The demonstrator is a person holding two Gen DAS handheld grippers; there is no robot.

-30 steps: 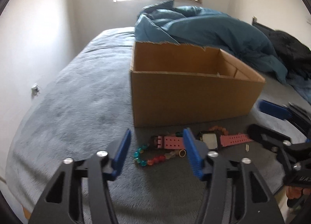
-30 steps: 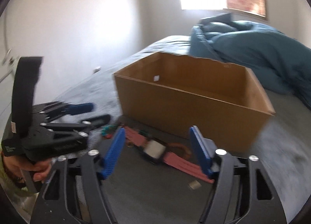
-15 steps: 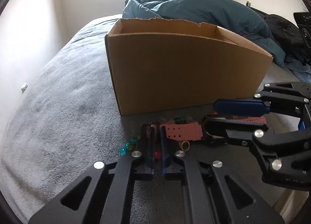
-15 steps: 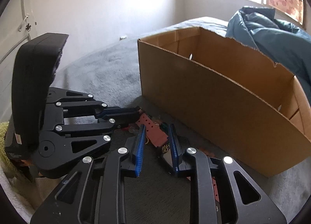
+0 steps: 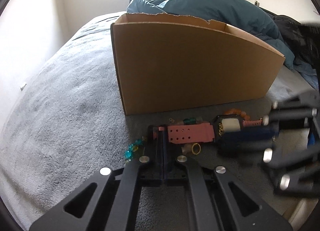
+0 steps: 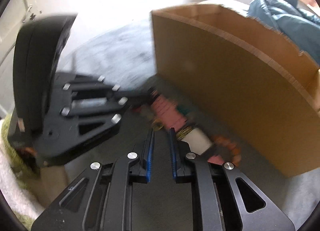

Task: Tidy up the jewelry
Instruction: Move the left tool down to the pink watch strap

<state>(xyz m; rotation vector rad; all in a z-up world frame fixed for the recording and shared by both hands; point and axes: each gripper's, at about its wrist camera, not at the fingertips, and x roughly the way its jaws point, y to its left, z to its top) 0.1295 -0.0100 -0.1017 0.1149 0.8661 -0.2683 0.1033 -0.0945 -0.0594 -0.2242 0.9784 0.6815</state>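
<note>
Cardboard box (image 5: 192, 64), one; pink watch (image 5: 190, 135), one; grippers, two

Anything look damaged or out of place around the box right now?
The cardboard box has a ragged, torn top edge along its far wall. In front of it, a pink watch, beads and a small gold ring lie jumbled together on the gray bedcover, none in the box yet.
</note>
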